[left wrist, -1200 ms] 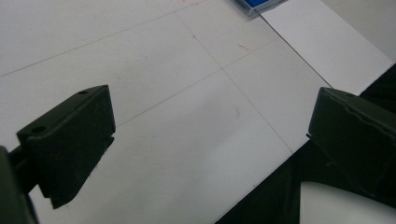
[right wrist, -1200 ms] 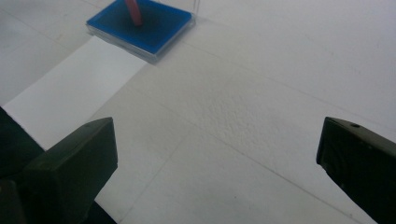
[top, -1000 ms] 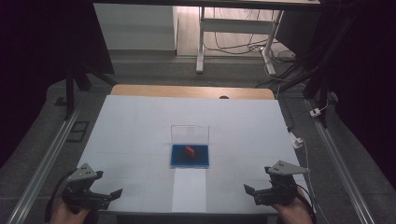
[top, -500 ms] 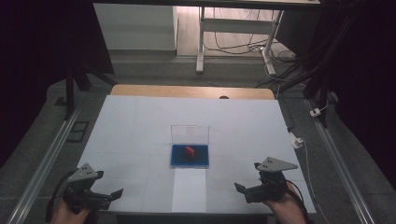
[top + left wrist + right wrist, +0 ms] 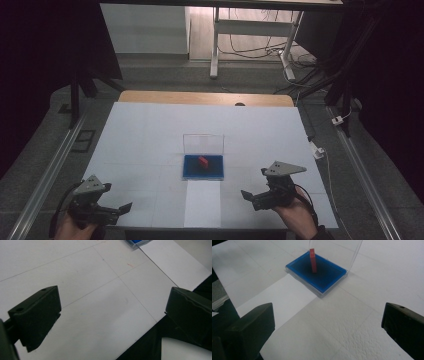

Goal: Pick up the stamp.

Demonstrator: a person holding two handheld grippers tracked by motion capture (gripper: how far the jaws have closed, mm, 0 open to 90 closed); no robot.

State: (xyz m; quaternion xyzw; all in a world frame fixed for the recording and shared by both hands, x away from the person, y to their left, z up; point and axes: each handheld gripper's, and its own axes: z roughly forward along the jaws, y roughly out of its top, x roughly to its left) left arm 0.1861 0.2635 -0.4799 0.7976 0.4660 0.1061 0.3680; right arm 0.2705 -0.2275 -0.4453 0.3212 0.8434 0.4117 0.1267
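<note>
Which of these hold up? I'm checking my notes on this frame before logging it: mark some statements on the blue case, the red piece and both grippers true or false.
1. The small red block stands inside the shallow blue case. True.
2. The case's clear plastic lid is shut flat. False: it stands open, upright at the far edge.
3. The right gripper grips the red block. False: it is open, short of the case.
4. The left gripper is open above the white table. True.
</note>
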